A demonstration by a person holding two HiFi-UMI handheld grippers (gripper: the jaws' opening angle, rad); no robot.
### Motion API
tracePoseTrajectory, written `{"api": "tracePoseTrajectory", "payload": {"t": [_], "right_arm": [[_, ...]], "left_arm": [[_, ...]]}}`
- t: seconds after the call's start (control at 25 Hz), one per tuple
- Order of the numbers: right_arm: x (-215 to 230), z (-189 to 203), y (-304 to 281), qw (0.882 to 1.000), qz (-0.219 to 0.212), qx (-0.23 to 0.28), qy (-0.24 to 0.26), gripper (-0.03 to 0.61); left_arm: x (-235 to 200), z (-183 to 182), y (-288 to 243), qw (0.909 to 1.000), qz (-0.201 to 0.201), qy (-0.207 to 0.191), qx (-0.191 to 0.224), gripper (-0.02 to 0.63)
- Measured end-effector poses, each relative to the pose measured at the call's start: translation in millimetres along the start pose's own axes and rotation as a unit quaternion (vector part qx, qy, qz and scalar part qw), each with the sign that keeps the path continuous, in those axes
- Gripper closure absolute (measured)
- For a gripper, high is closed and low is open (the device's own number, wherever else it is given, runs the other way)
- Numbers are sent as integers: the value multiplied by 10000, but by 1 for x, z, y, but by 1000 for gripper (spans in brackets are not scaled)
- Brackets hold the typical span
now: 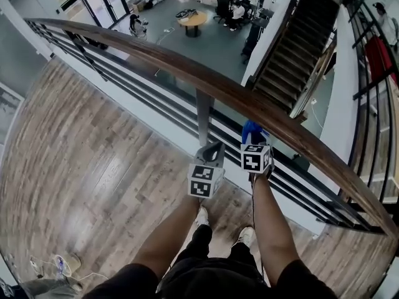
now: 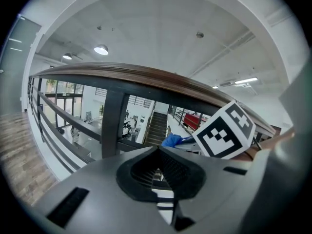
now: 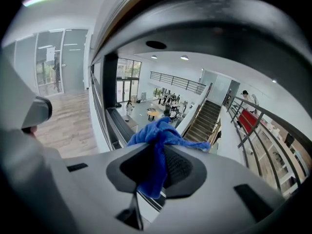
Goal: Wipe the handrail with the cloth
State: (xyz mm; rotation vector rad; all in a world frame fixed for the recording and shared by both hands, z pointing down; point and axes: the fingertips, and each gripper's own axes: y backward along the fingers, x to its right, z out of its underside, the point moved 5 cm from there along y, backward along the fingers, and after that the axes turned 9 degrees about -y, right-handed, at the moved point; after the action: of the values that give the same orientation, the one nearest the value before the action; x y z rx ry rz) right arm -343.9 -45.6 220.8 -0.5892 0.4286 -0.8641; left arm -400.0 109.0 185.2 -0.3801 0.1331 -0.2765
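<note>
Two jaws on the right gripper (image 3: 155, 152): pinching the blue cloth (image 3: 161, 130) tight, close under the wooden handrail (image 1: 187, 73). Left gripper (image 2: 158, 152) just beside it: pressed shut on nothing. Looks soft, light and floppy, so likely bunches up when rubbed; best held by a fat fold, not a thin corner. Cannot tell whether cloth and rail touch.

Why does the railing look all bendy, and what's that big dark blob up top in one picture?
Head view: the wide lens bows the handrail into an arc. Left gripper view: same bowing, black corners, and a ceiling lamp glaring white. Right gripper view: the blob is probably the handrail, very close and blurry; the cloth looks sharp.
</note>
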Motion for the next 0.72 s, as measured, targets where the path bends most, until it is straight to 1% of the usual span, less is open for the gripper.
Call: {"api": "tracePoseTrajectory", "payload": {"t": [0.24,0.48,0.6,0.72], "right_arm": [[53,29,26,9993,161,6,-331,489],[104,60,48,9981,347,29,-506,489],[134,76,61,9970,457,-21,-617,489],[163,93,75,9964,526,-73,-655,489]], "left_arm": [[55,-8,-13,9989,379,-276,2,609],[116,5,-28,9967,745,-268,-204,609],[153,2,-36,9948,938,-312,-232,609],[183,-3,-43,9937,1029,-392,-219,609]]}}
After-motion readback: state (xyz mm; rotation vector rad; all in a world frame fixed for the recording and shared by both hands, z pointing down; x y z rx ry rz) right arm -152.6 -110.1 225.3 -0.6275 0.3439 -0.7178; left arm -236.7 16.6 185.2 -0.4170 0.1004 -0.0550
